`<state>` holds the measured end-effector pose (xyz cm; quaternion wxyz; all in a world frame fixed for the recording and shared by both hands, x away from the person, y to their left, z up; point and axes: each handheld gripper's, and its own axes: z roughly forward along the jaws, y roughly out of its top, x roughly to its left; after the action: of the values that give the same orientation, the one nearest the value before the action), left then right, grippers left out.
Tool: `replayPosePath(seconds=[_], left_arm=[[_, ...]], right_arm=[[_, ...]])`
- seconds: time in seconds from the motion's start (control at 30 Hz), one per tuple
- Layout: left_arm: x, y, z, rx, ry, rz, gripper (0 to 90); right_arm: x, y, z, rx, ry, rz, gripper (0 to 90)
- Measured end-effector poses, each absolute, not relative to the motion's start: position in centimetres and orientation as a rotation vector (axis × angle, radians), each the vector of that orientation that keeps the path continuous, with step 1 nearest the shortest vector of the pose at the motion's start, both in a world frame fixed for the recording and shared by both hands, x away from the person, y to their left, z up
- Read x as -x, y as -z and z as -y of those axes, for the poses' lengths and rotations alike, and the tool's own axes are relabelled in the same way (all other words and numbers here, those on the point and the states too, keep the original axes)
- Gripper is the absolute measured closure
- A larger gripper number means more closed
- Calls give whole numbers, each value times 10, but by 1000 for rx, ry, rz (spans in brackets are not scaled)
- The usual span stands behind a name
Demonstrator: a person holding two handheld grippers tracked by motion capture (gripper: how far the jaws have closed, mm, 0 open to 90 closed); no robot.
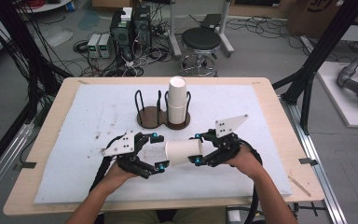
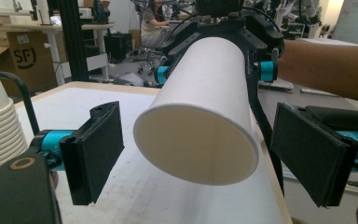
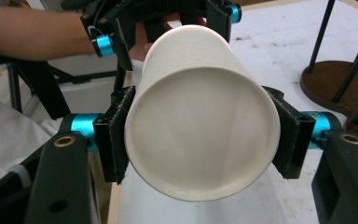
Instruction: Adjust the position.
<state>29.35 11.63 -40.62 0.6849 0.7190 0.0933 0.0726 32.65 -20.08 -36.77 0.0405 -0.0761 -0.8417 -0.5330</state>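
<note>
A single white paper cup (image 1: 182,151) lies on its side in the air above the white mat, and my right gripper (image 1: 197,148) is shut on it. In the right gripper view both pads (image 3: 116,140) press the cup (image 3: 200,135) near its closer end. My left gripper (image 1: 158,150) is open, its jaws standing either side of the cup's wider far end without touching. In the left gripper view the cup (image 2: 200,116) hangs between the two apart pads (image 2: 93,154). Behind stands a stack of white cups (image 1: 177,100) in a wooden holder (image 1: 151,119).
The holder's left ring, fenced by black wire posts (image 1: 140,100), has no cups in it. The white mat (image 1: 74,140) covers most of the wooden table. On the floor beyond are a black stool (image 1: 200,42), computers and cables (image 1: 121,37), and black frame posts at both sides.
</note>
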Motion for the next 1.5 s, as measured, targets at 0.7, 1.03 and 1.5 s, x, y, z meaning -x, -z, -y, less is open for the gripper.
replayPosePath(seconds=[0.7,1.03,1.5], left_arm=[[-292,405,-102,-1625,-171,-148,166],[-293,405,-103,-1645,-165,-154,226],[-294,399,-106,-1671,-167,-151,269]], right_arm=[[-325,377,197,216,1702,2425,343],[-327,380,196,228,1687,2427,344],[-327,381,195,268,1642,2463,302]])
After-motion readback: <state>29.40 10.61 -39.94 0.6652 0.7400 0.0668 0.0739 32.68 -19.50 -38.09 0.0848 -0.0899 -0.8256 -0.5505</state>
